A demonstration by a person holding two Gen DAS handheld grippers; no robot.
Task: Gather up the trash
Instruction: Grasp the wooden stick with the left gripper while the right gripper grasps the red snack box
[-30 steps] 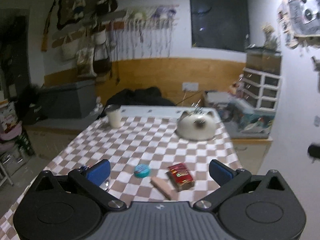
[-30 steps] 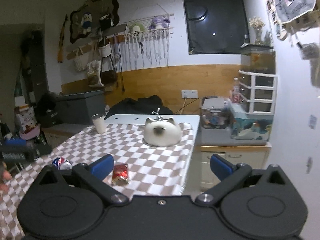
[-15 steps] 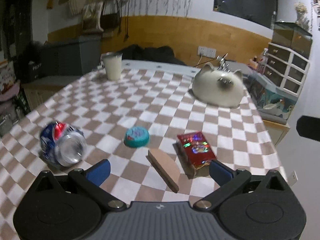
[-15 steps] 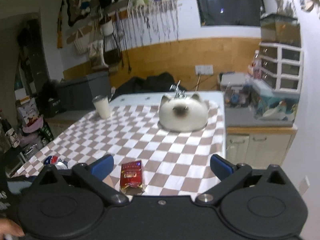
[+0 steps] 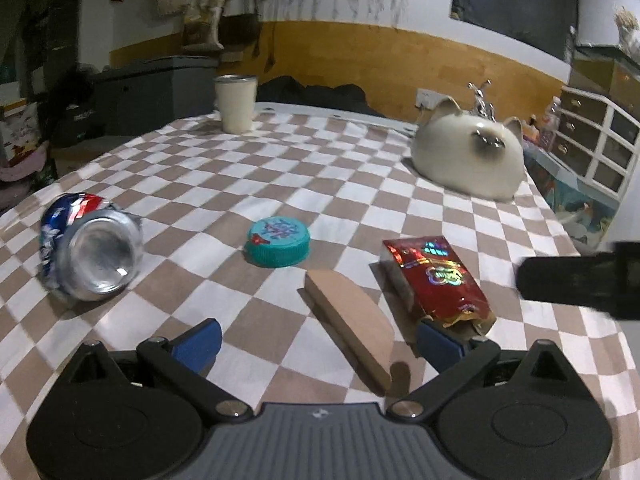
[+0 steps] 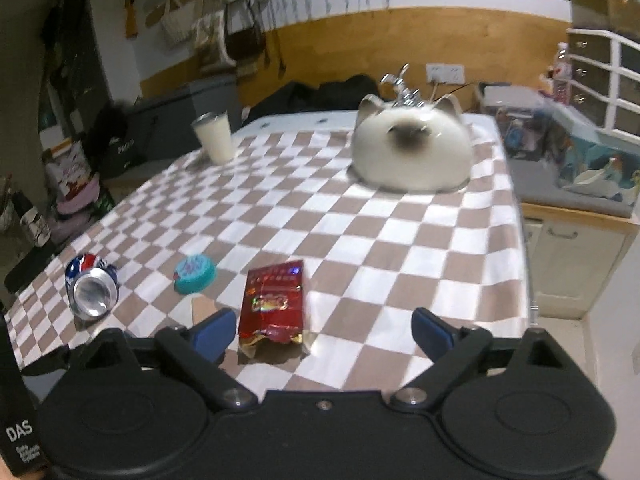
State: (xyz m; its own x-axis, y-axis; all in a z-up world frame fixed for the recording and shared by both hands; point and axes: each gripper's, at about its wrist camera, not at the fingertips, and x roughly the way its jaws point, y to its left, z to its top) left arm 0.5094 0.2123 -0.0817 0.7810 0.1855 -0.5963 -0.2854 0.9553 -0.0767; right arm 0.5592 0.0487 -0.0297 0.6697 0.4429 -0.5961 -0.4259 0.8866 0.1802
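Trash lies on the checkered tablecloth (image 5: 208, 184): a crushed soda can (image 5: 90, 250) on its side at the left, a teal lid (image 5: 279, 241), a tan wedge-shaped piece (image 5: 352, 316) and a torn red snack packet (image 5: 436, 280). My left gripper (image 5: 318, 342) is open low over the cloth, with the wedge's near end between its fingers and nothing gripped. My right gripper (image 6: 323, 331) is still wide, but its jaws are closing. The red snack packet (image 6: 274, 300) lies between them, close to the left finger (image 6: 212, 332), and the pads do not press on it. The can (image 6: 93, 286) and lid (image 6: 195, 274) lie to its left.
A white cat-shaped ceramic (image 5: 468, 160) sits at the far right of the table and a pale cup (image 5: 235, 104) at the far edge. The table's right edge (image 6: 520, 248) drops to a floor gap beside low cabinets (image 6: 576, 264). The other gripper shows as a dark blur (image 5: 580, 276).
Both grippers have come down and forward toward the table, so the trash now looms large just ahead of the fingers. The right gripper's fingers stand slightly closer together.
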